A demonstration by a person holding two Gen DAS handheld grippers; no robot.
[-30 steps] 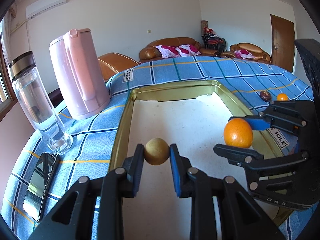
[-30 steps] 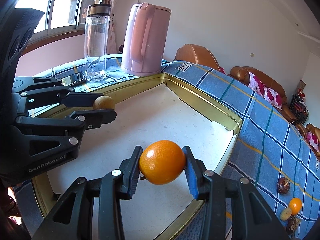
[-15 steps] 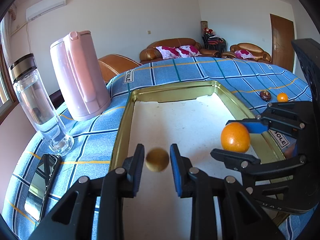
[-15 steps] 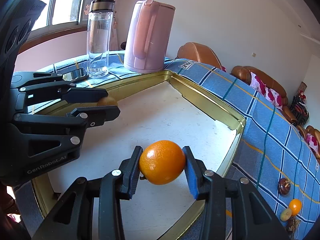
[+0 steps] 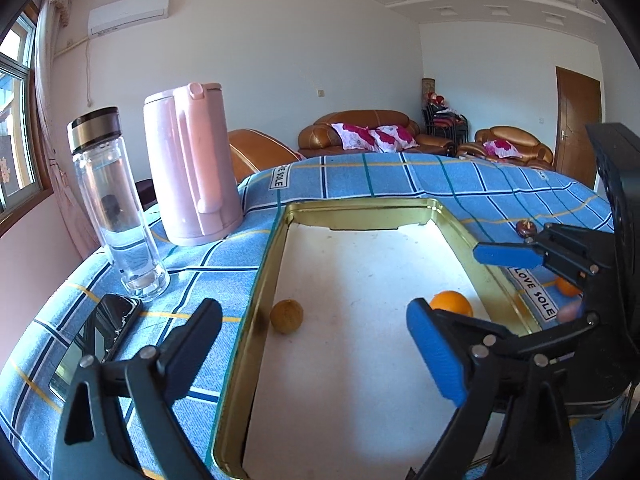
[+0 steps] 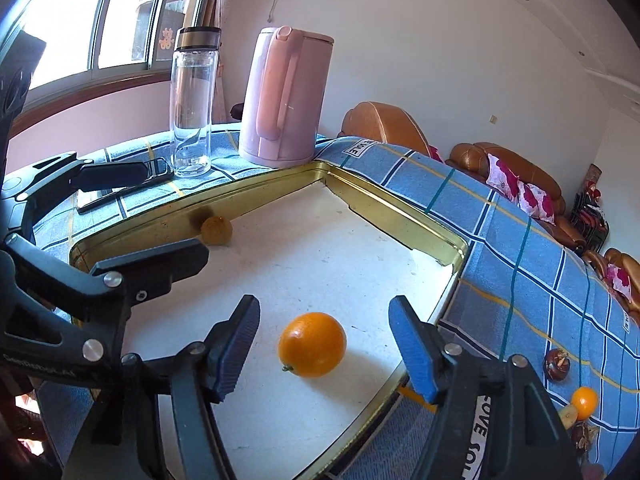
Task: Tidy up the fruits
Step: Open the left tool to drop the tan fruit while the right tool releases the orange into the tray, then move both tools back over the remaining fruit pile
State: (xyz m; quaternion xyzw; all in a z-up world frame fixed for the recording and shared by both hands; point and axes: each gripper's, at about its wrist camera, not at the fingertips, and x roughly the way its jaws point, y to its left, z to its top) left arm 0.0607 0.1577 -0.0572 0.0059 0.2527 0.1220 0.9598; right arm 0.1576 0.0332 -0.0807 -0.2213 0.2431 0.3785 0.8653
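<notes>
A small brown round fruit (image 5: 286,316) lies in the gold-rimmed tray (image 5: 256,304) by its left wall; it also shows in the right wrist view (image 6: 216,231). An orange (image 6: 312,345) lies on the tray floor near the right rim, partly hidden in the left wrist view (image 5: 451,303). My left gripper (image 5: 316,348) is open and empty above the tray's near end. My right gripper (image 6: 324,332) is open, with its jaws either side of the orange and above it. Both grippers are apart from the fruits.
A pink kettle (image 5: 192,168), a glass bottle (image 5: 114,204) and a phone (image 5: 96,340) stand left of the tray on the blue checked cloth. A small orange (image 6: 584,402), a dark fruit (image 6: 557,364) and other bits lie on the cloth right of the tray.
Both grippers opened and let go. The brown fruit dropped to the tray by the left wall and the orange to the tray floor. Both grippers rose and pulled back.
</notes>
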